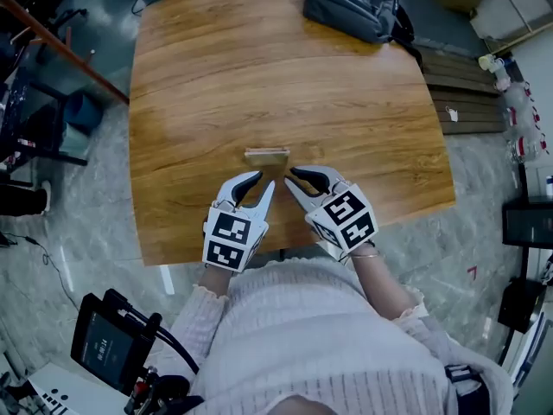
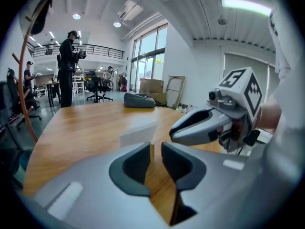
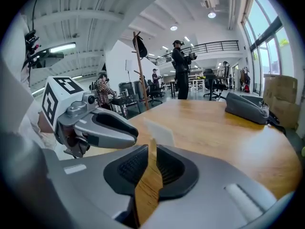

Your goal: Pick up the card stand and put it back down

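Observation:
The card stand [image 1: 267, 156] is a small pale, see-through block that stands on the wooden table [image 1: 216, 76], a short way from its near edge. Both grippers hover just behind it, tips pointing at it without touching. My left gripper [image 1: 265, 180] has its jaws drawn close, with only a narrow strip of table showing between the pads. The right gripper [image 1: 289, 178] is the same, its slit even thinner. The left gripper view shows the card stand [image 2: 138, 133] just beyond the left gripper [image 2: 157, 144]. The right gripper view shows the card stand [image 3: 159, 133] ahead of the right gripper [image 3: 152, 149].
A dark grey bag [image 1: 350, 5] lies at the table's far right corner. A tablet on a mount [image 1: 108, 348] sits low to my left. Off the table are a coat rack [image 3: 139, 70], office chairs and a standing person [image 2: 66, 68].

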{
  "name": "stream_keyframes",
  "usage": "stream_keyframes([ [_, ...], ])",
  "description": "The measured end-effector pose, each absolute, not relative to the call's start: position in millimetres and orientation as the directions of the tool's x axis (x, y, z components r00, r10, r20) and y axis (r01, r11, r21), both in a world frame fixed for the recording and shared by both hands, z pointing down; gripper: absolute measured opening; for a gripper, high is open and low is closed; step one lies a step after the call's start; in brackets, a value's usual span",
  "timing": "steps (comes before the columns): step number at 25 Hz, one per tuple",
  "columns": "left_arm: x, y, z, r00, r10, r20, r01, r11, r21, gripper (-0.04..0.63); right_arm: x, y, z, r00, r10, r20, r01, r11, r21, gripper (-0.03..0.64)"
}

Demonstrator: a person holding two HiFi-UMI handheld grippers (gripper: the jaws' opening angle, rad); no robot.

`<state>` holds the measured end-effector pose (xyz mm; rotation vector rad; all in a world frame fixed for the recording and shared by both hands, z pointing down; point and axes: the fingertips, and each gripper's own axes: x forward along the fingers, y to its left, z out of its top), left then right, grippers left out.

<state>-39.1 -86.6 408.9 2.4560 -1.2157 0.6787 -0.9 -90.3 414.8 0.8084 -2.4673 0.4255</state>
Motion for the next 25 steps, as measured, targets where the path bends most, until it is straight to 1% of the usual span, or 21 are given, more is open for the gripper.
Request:
stream_keyframes([
  [2,-39,-85,400,0.522,-0.675,0.521,-0.812,-0.581,0.062,0.050,3,-89,411,-0.684,-0.483,0.546,-0.633,0.765,-0.116,0.000],
  [6,-37,-87,395,0.528,-0.682,0.506,-0.810,-0.584,0.057,0.009,5,-91,406,-0.704,-0.483,0.521,-0.629,0.765,-0.140,0.000],
  [12,-43,-86,397,0.541,-0.676,0.501,-0.805,-0.589,0.074,0.009,-3,-83,402,-0.735,-0.460,0.499,-0.588,0.799,-0.128,0.000],
  [20,-46,-81,402,0.542,-0.662,0.517,-0.806,-0.584,0.097,0.009,-15,-77,405,-0.750,-0.418,0.513,-0.552,0.822,-0.137,-0.002],
  [25,-50,-80,403,0.535,-0.660,0.527,-0.812,-0.574,0.106,0.009,-15,-75,406,-0.752,-0.413,0.513,-0.554,0.818,-0.153,-0.002],
])
